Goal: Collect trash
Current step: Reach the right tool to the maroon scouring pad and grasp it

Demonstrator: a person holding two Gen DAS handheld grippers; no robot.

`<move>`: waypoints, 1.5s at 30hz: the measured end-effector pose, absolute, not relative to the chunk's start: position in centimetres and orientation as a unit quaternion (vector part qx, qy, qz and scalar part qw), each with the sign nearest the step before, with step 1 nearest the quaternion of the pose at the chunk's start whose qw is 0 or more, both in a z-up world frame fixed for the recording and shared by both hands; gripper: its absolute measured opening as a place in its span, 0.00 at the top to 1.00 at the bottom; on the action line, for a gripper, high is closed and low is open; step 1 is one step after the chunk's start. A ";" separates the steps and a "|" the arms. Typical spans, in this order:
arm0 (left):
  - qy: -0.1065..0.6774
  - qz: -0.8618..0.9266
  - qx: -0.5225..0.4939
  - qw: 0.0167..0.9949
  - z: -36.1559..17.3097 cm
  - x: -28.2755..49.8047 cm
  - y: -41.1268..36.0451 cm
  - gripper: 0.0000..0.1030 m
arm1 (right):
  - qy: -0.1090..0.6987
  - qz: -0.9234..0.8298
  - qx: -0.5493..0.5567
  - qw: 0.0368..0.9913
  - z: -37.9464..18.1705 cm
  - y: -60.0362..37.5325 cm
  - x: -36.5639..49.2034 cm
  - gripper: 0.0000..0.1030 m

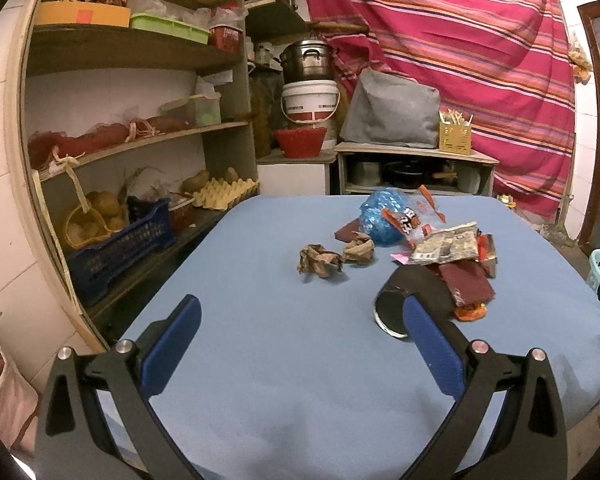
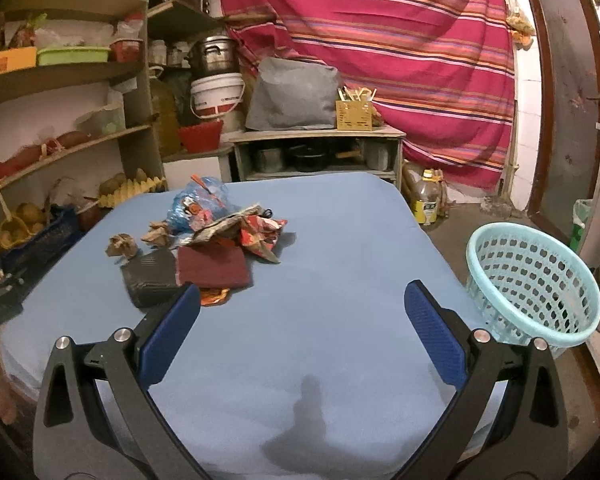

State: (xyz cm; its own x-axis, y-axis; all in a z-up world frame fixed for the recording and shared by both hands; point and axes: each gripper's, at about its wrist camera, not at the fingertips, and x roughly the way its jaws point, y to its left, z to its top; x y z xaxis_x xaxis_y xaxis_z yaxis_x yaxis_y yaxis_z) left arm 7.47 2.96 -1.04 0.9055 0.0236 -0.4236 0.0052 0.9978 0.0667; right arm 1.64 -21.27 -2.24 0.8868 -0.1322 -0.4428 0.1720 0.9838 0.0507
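Observation:
A pile of trash lies on the blue table (image 1: 260, 320): two crumpled brown paper balls (image 1: 320, 260), a blue plastic bag (image 1: 380, 216), printed wrappers (image 1: 448, 244), a maroon packet (image 1: 466, 282) and a black pouch (image 1: 400, 300). The right wrist view shows the same pile, with the maroon packet (image 2: 214, 266) and the black pouch (image 2: 150, 278). My left gripper (image 1: 302, 314) is open and empty, short of the pile. My right gripper (image 2: 302, 300) is open and empty, to the right of the pile. A light blue basket (image 2: 534, 284) stands off the table's right edge.
Wooden shelves (image 1: 132, 136) with crates, potatoes and an egg tray line the left side. A low cabinet (image 1: 412, 168) with pots, a white bucket (image 1: 310, 102) and a striped red cloth (image 1: 460, 60) stand behind the table. A bottle (image 2: 426, 202) stands on the floor.

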 end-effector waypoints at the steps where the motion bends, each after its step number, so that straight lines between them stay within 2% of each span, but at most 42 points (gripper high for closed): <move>1: 0.220 0.005 0.032 0.975 -1.1 7.9 3.3 0.04 | 0.226 -0.080 0.045 0.970 -2.3 -21.3 1.9 0.04; 8: 0.231 0.013 0.043 0.972 -1.8 10.9 4.7 0.04 | 0.233 -0.083 0.059 0.967 -2.6 -21.6 3.9 0.04; 17: 0.230 0.024 0.054 0.971 -2.0 14.1 6.9 0.04 | 0.230 -0.120 0.010 0.966 -2.4 -20.2 6.7 0.04; 21: 0.235 0.029 0.059 0.970 -2.3 16.0 7.9 0.04 | 0.235 -0.107 0.036 0.965 -2.3 -20.1 7.8 0.04; 27: 0.274 0.028 0.044 0.960 -4.2 17.9 9.0 0.04 | 0.271 -0.090 0.022 0.958 -3.7 -18.2 10.9 0.04; 37: 0.290 0.027 0.043 0.956 -5.5 18.6 9.6 0.04 | 0.319 -0.038 0.008 0.947 -6.1 -15.9 14.6 0.04; 45: 0.311 0.019 0.019 0.950 -5.9 19.1 10.2 0.04 | 0.376 0.041 0.039 0.925 -8.2 -16.3 17.3 0.04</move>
State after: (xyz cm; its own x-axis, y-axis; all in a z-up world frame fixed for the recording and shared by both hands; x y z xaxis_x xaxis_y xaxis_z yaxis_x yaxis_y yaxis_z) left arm 19.06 10.23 -5.95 0.8056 0.0472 -0.5906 -0.0236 0.9986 0.0476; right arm 17.29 -16.28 -8.23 0.7137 0.1051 -0.6925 -0.0458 0.9936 0.1037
